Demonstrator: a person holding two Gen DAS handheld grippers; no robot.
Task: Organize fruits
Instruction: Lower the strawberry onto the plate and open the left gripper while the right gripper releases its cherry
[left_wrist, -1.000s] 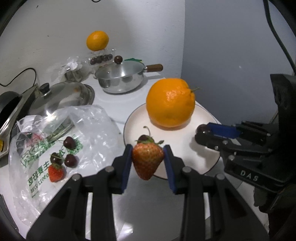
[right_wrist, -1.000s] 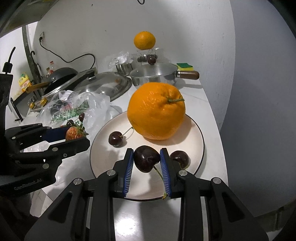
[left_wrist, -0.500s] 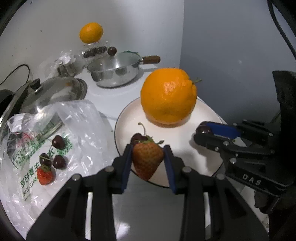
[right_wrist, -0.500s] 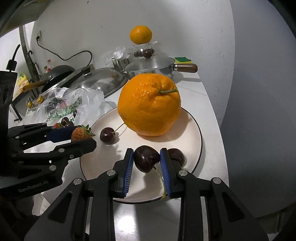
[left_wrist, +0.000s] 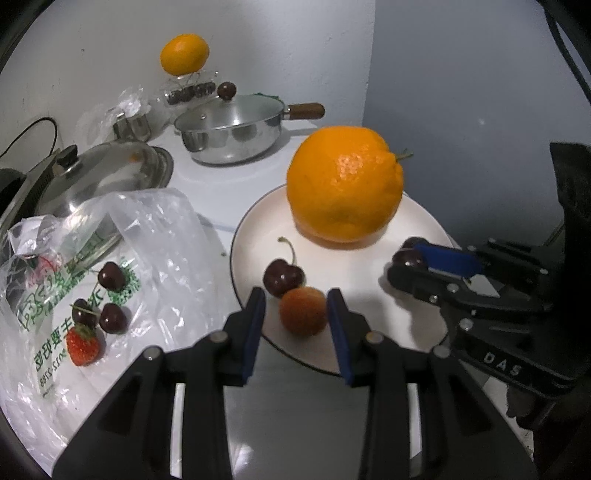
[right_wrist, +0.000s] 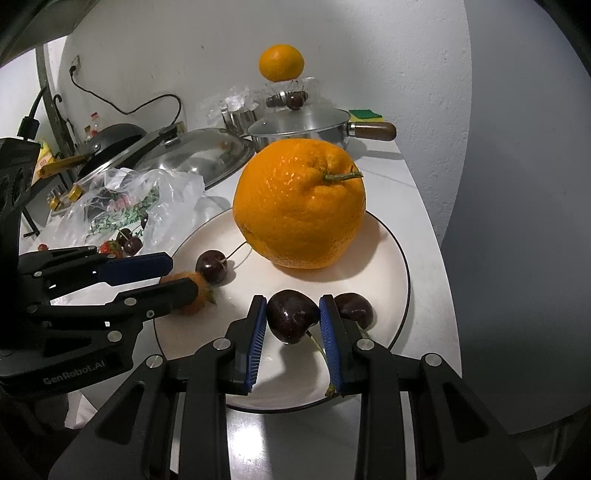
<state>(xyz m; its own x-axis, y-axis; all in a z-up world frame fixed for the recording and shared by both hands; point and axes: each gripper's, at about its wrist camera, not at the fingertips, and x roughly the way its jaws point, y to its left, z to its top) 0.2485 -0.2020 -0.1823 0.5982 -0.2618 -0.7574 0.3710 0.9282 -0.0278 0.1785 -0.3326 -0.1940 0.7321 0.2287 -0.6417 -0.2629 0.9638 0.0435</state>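
A white plate (left_wrist: 413, 221) (right_wrist: 388, 258) holds a big orange (left_wrist: 343, 184) (right_wrist: 299, 203) and a stemmed cherry (left_wrist: 282, 277) (right_wrist: 211, 266). My left gripper (left_wrist: 295, 314) is open, and a blurred strawberry (left_wrist: 303, 311) (right_wrist: 197, 295) sits between its fingers over the plate's near edge. My right gripper (right_wrist: 293, 317) is shut on a dark cherry (right_wrist: 291, 317) just above the plate. Another cherry (right_wrist: 354, 308) lies on the plate beside it. A plastic bag (left_wrist: 110, 258) on the left holds several cherries and a strawberry (left_wrist: 83, 345).
A lidded steel pan (left_wrist: 229, 136) with a wooden handle and a large steel lid (left_wrist: 99, 177) stand behind. A small orange (left_wrist: 184, 53) sits on a clear box at the wall. The counter edge runs close on the right.
My left gripper has opened and let go of the strawberry, which is dropping onto the plate next to the stemmed cherry. My right gripper still holds its cherry and has moved slightly forward.
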